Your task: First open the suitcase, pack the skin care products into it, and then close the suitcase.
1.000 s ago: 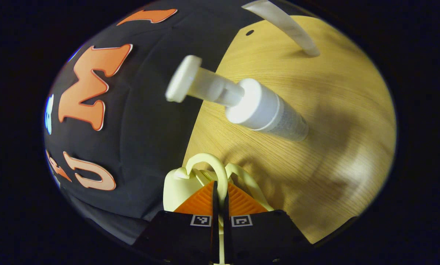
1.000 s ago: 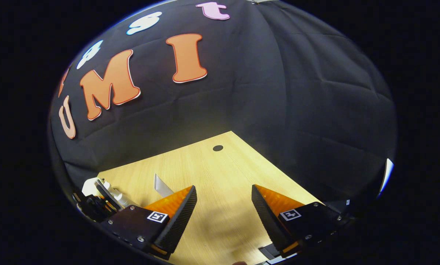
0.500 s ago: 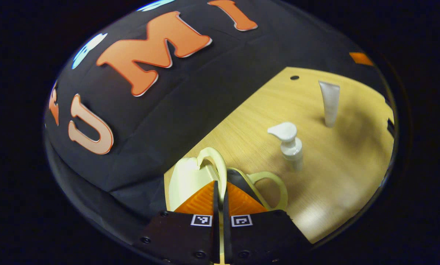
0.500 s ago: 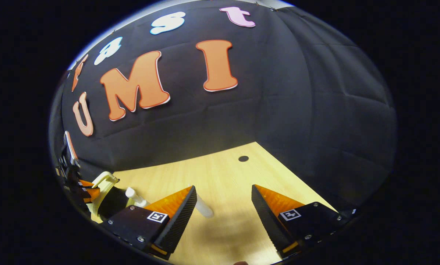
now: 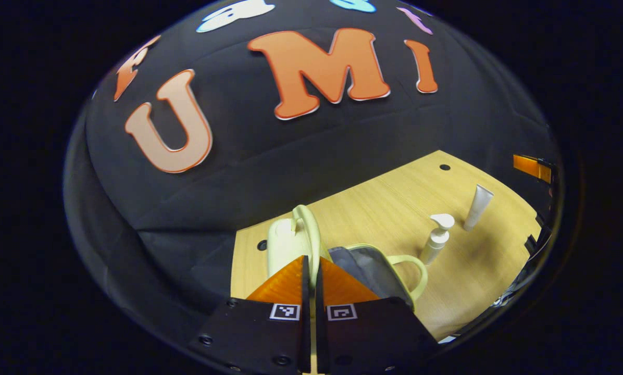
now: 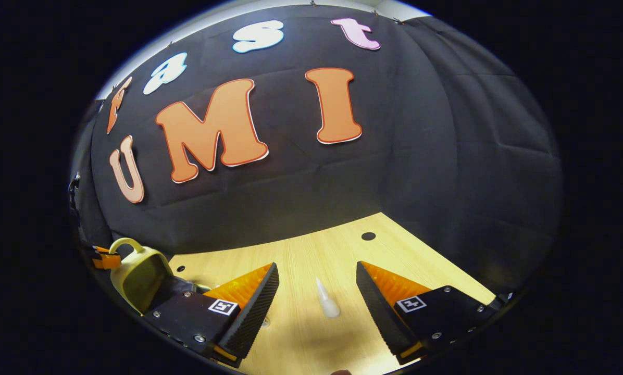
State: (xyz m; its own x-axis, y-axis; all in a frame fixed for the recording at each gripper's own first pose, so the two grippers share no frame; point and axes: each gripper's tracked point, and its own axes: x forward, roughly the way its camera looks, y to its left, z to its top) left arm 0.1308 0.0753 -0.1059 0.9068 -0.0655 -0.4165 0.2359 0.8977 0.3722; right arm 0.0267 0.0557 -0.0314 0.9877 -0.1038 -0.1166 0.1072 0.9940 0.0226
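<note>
Left gripper view: your left gripper (image 5: 310, 271) clamps the pale-yellow suitcase's lid handle (image 5: 311, 234); a white pump bottle (image 5: 435, 239) and white tube (image 5: 478, 207) stand beyond on the wooden table (image 5: 374, 208). Your right gripper (image 6: 316, 291) gapes.

Left gripper (image 5: 309, 271) pinched tight on the pale handle (image 5: 307, 229) of the suitcase lid, both fingers pressing it, held above the table (image 5: 478, 271). Right gripper (image 6: 316, 291) spread wide apart, low over that same table, gripping nothing.
</note>
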